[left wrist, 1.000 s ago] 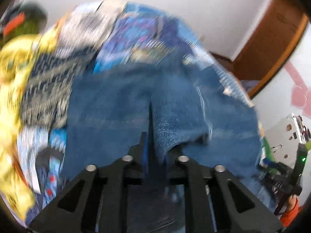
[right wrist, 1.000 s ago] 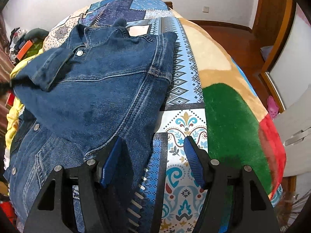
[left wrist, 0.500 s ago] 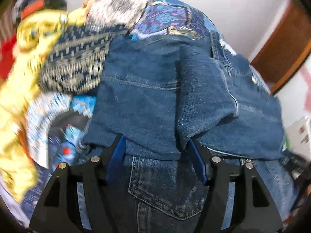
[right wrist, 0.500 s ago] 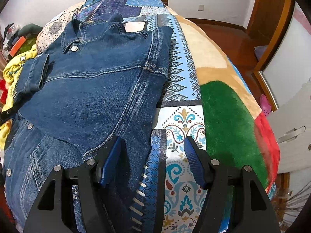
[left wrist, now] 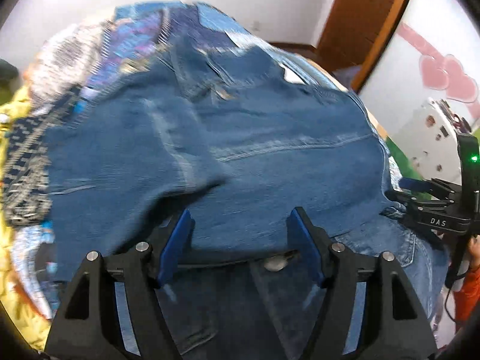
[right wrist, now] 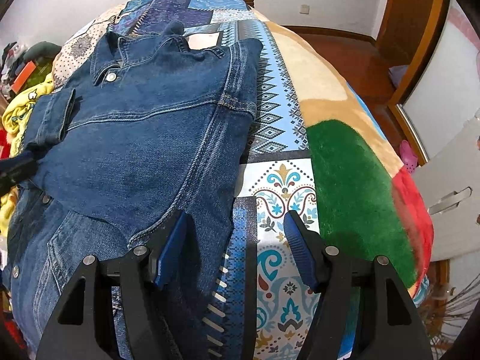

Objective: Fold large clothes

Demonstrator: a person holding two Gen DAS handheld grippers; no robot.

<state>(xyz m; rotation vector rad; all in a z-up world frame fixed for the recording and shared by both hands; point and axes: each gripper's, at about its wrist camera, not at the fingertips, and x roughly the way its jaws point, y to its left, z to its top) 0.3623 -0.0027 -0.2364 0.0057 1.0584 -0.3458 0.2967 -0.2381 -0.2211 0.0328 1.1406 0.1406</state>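
A dark blue denim jacket (right wrist: pixel 150 150) lies on the patchwork blanket (right wrist: pixel 279 120), collar at the far end. One sleeve is folded in, and its cuff (right wrist: pixel 51 120) rests on the left chest. My left gripper (left wrist: pixel 240 213) hovers over the jacket (left wrist: pixel 240 150). Its jaws are opening, and the denim lies below them with no pad pressing on it. One of its fingers (right wrist: pixel 16 165) shows at the left edge of the right wrist view. My right gripper (right wrist: pixel 235 214) stands open over the jacket's right edge and holds nothing.
Yellow clothing (right wrist: pixel 21 111) is heaped left of the jacket. To the right, the blanket runs on as green and red plush (right wrist: pixel 354 195). A wooden door (right wrist: pixel 411 15) and a white cabinet (right wrist: pixel 450 180) stand beyond the bed. An orange sleeve (left wrist: pixel 471 285) is behind the right gripper.
My left gripper opened and let go of the denim fold, then slid along the jacket. The sleeve now lies flat across the front. The right gripper has stayed in place.
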